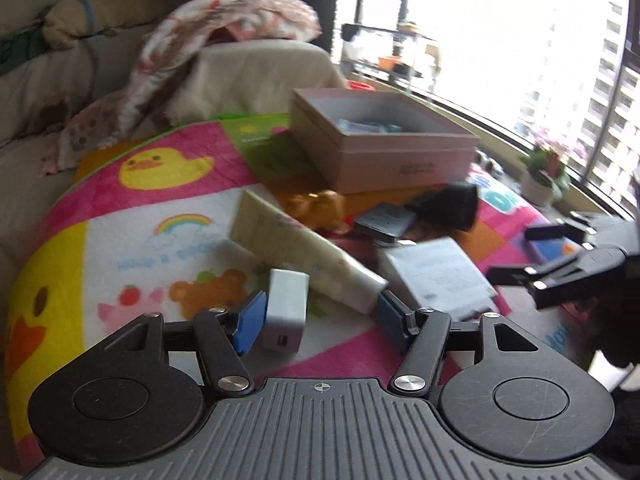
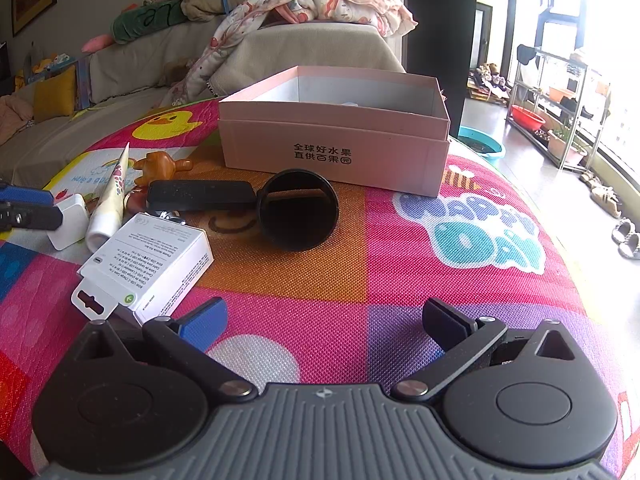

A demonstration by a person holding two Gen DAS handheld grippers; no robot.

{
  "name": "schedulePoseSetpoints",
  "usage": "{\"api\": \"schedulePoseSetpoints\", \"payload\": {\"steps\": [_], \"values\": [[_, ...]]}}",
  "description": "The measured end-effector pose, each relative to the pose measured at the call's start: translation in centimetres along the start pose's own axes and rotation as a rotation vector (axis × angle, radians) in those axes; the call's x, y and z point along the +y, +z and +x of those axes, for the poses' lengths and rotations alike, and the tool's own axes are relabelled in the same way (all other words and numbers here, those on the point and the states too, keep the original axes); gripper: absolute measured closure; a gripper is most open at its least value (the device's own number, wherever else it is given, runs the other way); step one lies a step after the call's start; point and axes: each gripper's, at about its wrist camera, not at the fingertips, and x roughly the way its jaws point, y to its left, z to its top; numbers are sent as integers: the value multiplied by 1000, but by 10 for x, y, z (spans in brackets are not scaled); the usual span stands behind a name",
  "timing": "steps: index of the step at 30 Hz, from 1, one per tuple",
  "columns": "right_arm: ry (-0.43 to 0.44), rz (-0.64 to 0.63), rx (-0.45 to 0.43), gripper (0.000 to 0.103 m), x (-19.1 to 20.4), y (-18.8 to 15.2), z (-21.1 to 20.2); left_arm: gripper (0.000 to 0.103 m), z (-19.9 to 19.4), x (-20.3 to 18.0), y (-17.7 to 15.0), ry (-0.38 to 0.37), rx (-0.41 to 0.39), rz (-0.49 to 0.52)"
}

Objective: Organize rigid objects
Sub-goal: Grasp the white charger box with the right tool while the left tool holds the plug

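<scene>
left gripper jaws apart, right gripper seemingly wider

White charger cube lies on the mat, before open pink box.

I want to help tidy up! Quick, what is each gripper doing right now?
Left gripper: open, its fingers on either side of the white charger, not squeezing it.
Right gripper: open, holding nothing.

A patterned blanket is lying draped over a beige sofa. A metal shelf rack is standing by the window, near a teal basin sitting on the floor.
</scene>
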Motion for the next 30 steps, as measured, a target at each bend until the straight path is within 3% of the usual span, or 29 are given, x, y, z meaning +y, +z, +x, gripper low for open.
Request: {"api": "schedulePoseSetpoints", "payload": {"steps": [2, 5, 9, 17, 19, 22, 25, 27, 30], "values": [[0, 0, 0, 0, 0, 0, 0, 37, -3, -18, -3, -72, 8, 99], [1, 1, -1, 0, 0, 0, 0, 37, -4, -27, -4, -20, 4, 141], [1, 1, -1, 0, 0, 0, 0, 39, 1, -9, -2, 67, 0, 11], [1, 1, -1, 0, 0, 0, 0, 39, 8, 16, 3, 36, -35, -232], [1, 1, -1, 0, 0, 0, 0, 39, 19, 8, 6, 34, -26, -200], [1, 1, -1, 0, 0, 0, 0, 35, 31, -2, 6, 93, -21, -124], [-2, 0, 0, 0, 0, 1, -1, 38, 37, 3, 3, 96, -9, -136], [-10, -4, 5, 0, 1, 3, -1, 40, 36, 6, -2, 88, -8, -129], [27, 15, 14, 0, 7, 6, -6, 56, 25, 8, -8, 81, -11, -81]]}}
